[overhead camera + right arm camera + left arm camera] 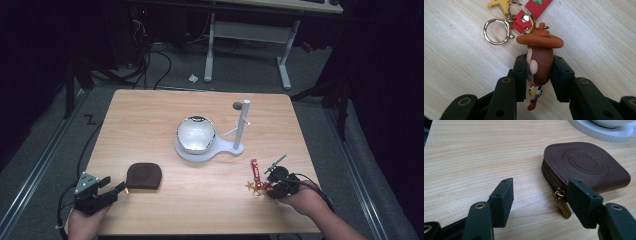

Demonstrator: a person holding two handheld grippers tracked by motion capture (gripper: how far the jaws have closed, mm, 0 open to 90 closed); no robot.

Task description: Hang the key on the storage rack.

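Right gripper view: the right gripper (539, 75) has its two black jaws pressed on the head of a small cowboy figure (539, 60), whose brown hat sits just beyond the pads and whose legs hang down between the jaws. Just past the hat, a gold ring (496, 32), a red strap (534, 10) and a yellow star charm (499, 3) lie on the wooden table (461, 62), all linked to the figure.

Seen from the high view, this gripper (267, 187) sits at the table's near right corner, with the strap (256, 170) stretching away from it.

The left gripper (539, 202) stands open with nothing between its pads. Its right-hand jaw sits just beside the brass zip pull (563, 207) of a brown leather pouch (586, 165), which lies zipped shut on the table just beyond it. Farther off lies a white stand base (599, 133); from above it carries a shiny bowl (196, 134) and an upright post (243, 125).
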